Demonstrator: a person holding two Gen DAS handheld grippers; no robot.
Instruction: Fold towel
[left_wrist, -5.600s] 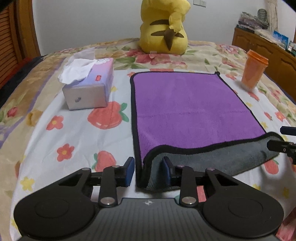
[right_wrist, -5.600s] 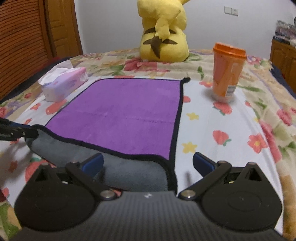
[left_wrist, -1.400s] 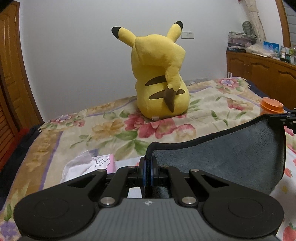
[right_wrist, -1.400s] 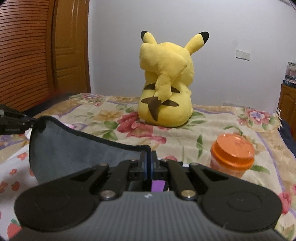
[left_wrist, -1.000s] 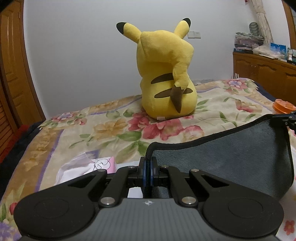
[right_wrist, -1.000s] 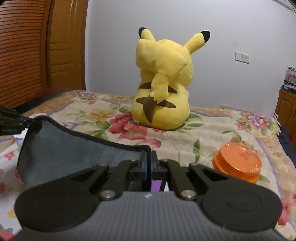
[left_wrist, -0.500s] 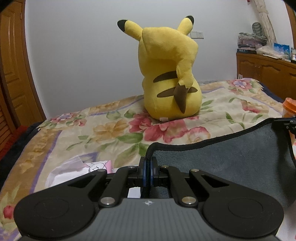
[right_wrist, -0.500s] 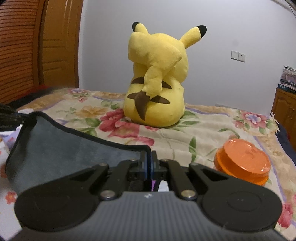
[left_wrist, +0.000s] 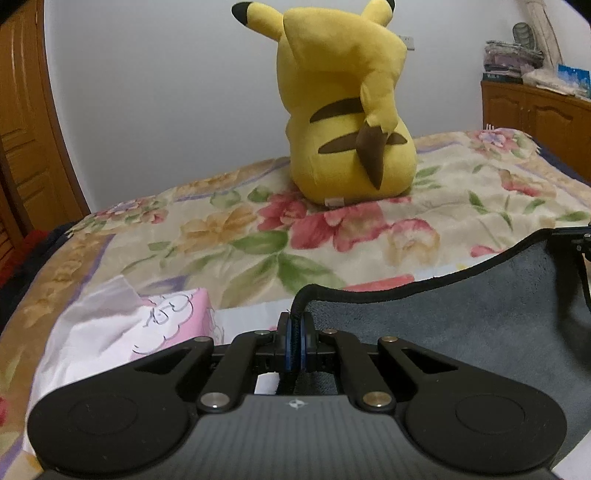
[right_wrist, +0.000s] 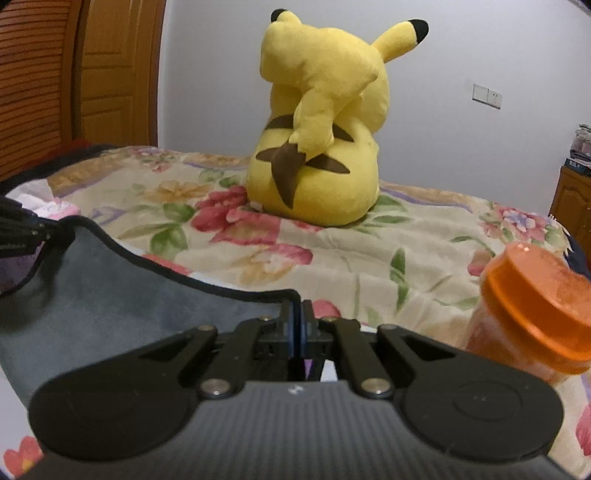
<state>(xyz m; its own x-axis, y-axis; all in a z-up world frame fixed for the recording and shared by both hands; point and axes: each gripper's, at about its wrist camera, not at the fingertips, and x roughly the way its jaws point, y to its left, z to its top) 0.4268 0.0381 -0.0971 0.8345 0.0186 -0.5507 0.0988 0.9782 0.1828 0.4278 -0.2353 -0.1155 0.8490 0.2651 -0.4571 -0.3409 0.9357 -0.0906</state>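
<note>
The towel is grey on the side facing me, with a black hem, and purple on the other side. It hangs lifted between both grippers above the floral bed. My left gripper is shut on its left corner. My right gripper is shut on its right corner; the towel sags to the left there. The right gripper's tip shows at the far right of the left wrist view. The left gripper's tip shows at the left edge of the right wrist view.
A yellow Pikachu plush sits at the far side of the bed, also in the right wrist view. A pink tissue box lies close at the left. An orange lidded cup stands close at the right. A wooden cabinet is at the far right.
Both grippers closed on the towel's near corners, lifted them off the bed and carried them forward toward the plush. Over the last second they moved lower and nearer the tissue box and cup.
</note>
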